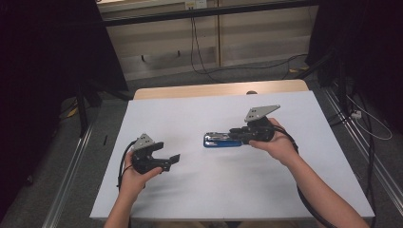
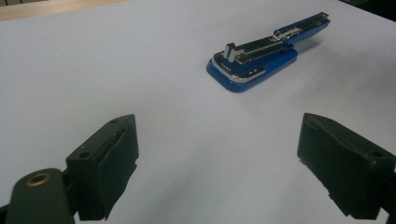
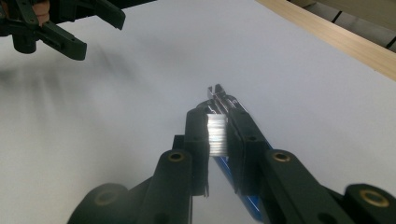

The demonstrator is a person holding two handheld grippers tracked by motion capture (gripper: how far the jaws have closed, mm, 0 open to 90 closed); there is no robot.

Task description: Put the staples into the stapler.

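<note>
A blue stapler [image 1: 216, 140] lies on the white table top [image 1: 190, 190], a little right of the middle, with its metal magazine [image 2: 254, 46] exposed on top. My right gripper [image 1: 233, 134] reaches over the stapler from the right. In the right gripper view, this gripper [image 3: 217, 123] is shut on a shiny silver strip of staples [image 3: 216, 134], held just above the stapler's metal channel [image 3: 219, 95]. My left gripper [image 1: 173, 160] rests low at the table's left and points at the stapler. Its jaws [image 2: 217, 158] stand wide apart with nothing between them.
A wooden strip [image 1: 214, 89] runs along the table's far edge. Behind it are a wall panel, dark frames and cables on the floor [image 1: 247, 66]. Metal rails [image 1: 71, 175] flank the table on both sides.
</note>
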